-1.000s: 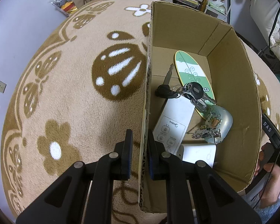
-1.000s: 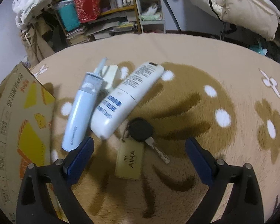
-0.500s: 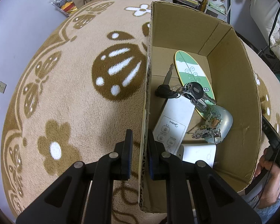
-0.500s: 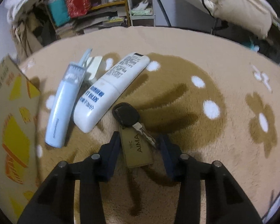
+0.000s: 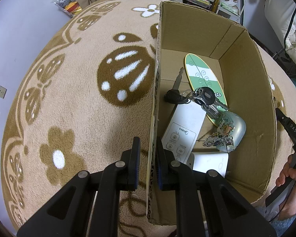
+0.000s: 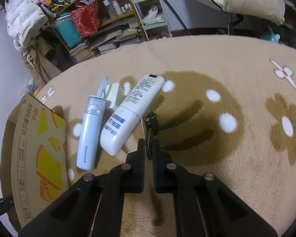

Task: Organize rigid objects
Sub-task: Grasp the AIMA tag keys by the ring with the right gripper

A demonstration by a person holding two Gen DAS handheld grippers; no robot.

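Currently the right gripper (image 6: 148,148) is clamped on the key with its tag (image 6: 151,126), which hangs edge-on between the pads, long axis running forward from the fingertips. The cardboard box (image 6: 31,150) lies to that gripper's left. The left gripper (image 5: 147,164), pitched steeply downward, pinches the box wall (image 5: 155,90), steadying it on the rug (image 5: 69,98).

Just right of the left tongs (image 5: 147,165), one cardboard box (image 5: 246,83) holds two remotes, one key bunch (image 5: 195,96) and one mouse (image 5: 231,132). Ahead of the right tongs (image 6: 148,154): one remote (image 6: 128,116), one bottle (image 6: 89,134), one key (image 6: 151,124).
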